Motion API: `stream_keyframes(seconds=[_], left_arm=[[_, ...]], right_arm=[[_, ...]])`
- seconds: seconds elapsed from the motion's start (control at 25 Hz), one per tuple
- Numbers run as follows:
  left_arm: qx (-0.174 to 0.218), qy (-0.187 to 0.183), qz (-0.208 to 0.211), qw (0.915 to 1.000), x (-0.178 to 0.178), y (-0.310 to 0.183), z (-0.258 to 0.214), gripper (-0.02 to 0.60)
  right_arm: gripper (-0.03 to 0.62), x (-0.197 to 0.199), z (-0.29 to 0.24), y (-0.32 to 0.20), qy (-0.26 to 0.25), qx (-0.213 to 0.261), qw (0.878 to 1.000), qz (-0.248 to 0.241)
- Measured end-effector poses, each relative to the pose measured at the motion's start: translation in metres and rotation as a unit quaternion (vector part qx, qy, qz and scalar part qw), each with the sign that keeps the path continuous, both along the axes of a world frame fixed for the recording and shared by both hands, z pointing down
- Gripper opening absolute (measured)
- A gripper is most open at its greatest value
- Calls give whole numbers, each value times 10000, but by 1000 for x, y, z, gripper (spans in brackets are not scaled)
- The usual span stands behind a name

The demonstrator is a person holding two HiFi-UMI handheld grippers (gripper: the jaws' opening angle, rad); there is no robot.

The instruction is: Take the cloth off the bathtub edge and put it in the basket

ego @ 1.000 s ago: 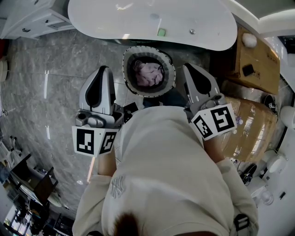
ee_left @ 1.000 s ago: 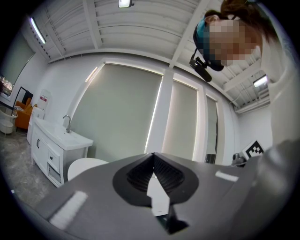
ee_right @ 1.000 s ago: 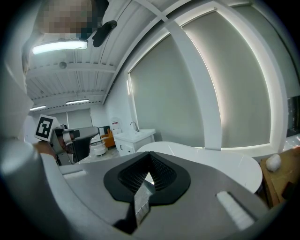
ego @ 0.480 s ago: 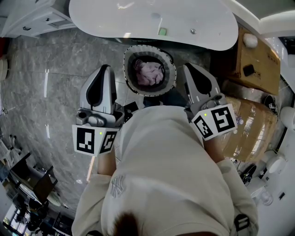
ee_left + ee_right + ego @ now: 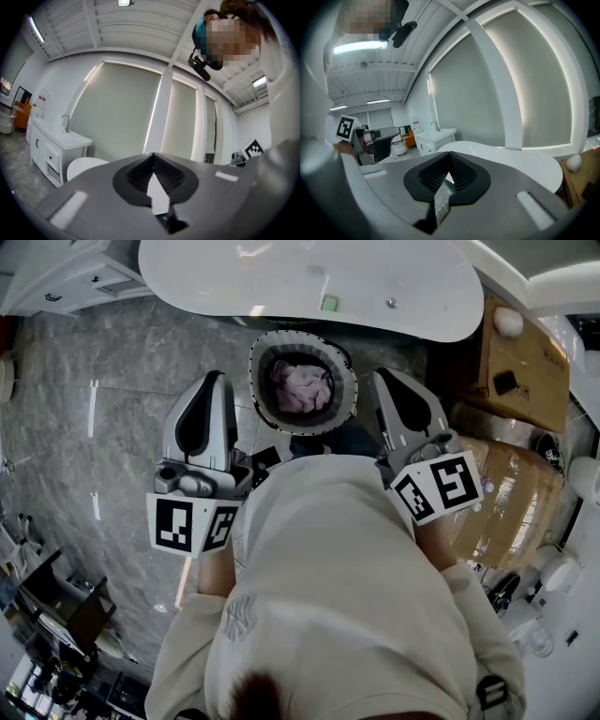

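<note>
A: Pose of the left gripper and the right gripper?
B: Held out from either side of the torso, marker cubes nearest the body, tips aimed at about 12 o'clock and leaning slightly toward each other. Both clenched, jaws flat together, grasping nothing.
A: Place of the cloth?
B: Lies crumpled inside the basket, off the bathtub. Sits at 12 o'clock, between the two gripper tips and apart from both.
A: Edges and free room?
B: Rim of the bathtub just beyond the basket at 12 o'clock. Close beside the right gripper, from 1 to 3 o'clock, cardboard boxes. From 9 to 11 o'clock, open marble floor, bounded at 11 by a white vanity.
A: Hidden or unclear?
B: Only slivers of the forearms between cubes and torso. Far side of the bathtub cut off at the top of the head view. Lower part of the cloth masked by the basket wall. Gripper views filled mostly by the jaw housings.
</note>
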State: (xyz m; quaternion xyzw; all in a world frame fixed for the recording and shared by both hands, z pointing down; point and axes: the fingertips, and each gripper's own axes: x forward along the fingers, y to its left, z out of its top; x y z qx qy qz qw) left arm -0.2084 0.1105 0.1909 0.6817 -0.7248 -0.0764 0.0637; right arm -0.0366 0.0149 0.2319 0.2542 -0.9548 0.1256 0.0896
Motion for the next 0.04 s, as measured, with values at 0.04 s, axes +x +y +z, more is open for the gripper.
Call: stream_keyframes(seconds=[0.04], left_arm=[[-1,-3,5,10000,1,-1,0,49]], right_arm=[[-2,1,0,-1,0,0,10000,4]])
